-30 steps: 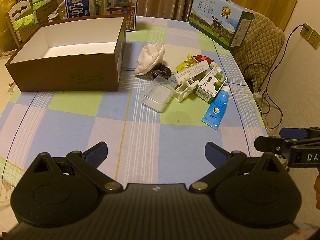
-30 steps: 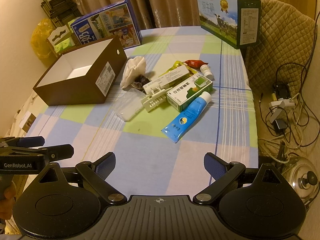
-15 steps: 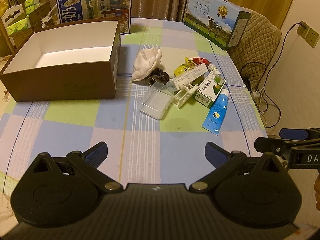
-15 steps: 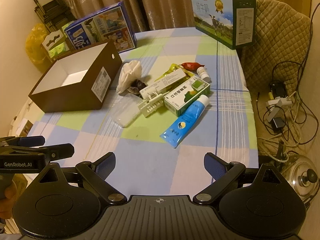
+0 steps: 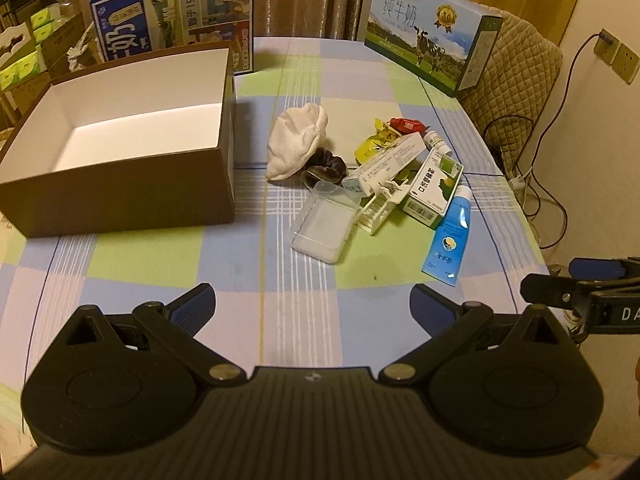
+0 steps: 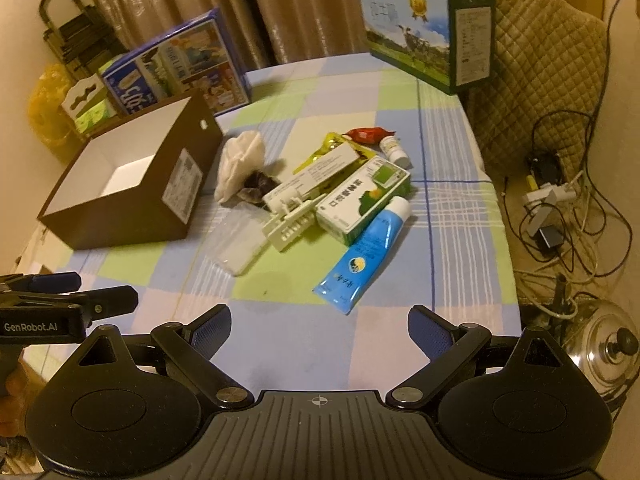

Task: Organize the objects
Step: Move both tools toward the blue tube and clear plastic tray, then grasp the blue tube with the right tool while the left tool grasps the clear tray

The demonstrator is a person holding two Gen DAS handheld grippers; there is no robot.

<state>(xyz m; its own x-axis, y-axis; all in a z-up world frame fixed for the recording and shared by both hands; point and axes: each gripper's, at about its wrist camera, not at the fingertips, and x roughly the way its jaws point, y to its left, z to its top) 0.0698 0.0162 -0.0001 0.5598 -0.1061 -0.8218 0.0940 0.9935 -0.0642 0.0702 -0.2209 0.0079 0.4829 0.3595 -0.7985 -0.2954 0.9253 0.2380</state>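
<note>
- Left wrist view: against the picture of a second ago, the brown box point(image 5: 120, 160) and the heap of small things sit lower and larger in frame, so the left gripper point(image 5: 312, 304) has come forward over the near edge of the table point(image 5: 140, 264); nothing on the cloth has shifted.
- Its jaws stand wide apart and empty. The box, open and with nothing in it, lies ahead and to the left, toward the far left corner. The heap lies ahead and slightly right, around the table's middle.
- Nearest in the heap is the clear plastic case point(image 5: 324, 226), almost straight ahead. The blue tube point(image 5: 448, 240) lies further right, its long axis running away from the gripper, cap toward the far edge. The right gripper point(image 5: 560, 298) shows at the right edge of this view.
- Right wrist view: the right gripper point(image 6: 318, 334) has also drawn closer than a second ago, jaws spread and holding nothing.
- The blue tube point(image 6: 362, 256) lies just ahead of it, crimped end nearest, cap leaning far and right, beside the green-and-white carton point(image 6: 362, 200). The box point(image 6: 132, 184) is well off to the left.
- Judgement: the right hand is nearer the tube and would have to cross it sideways; the left is nearer the case and the box.
</note>
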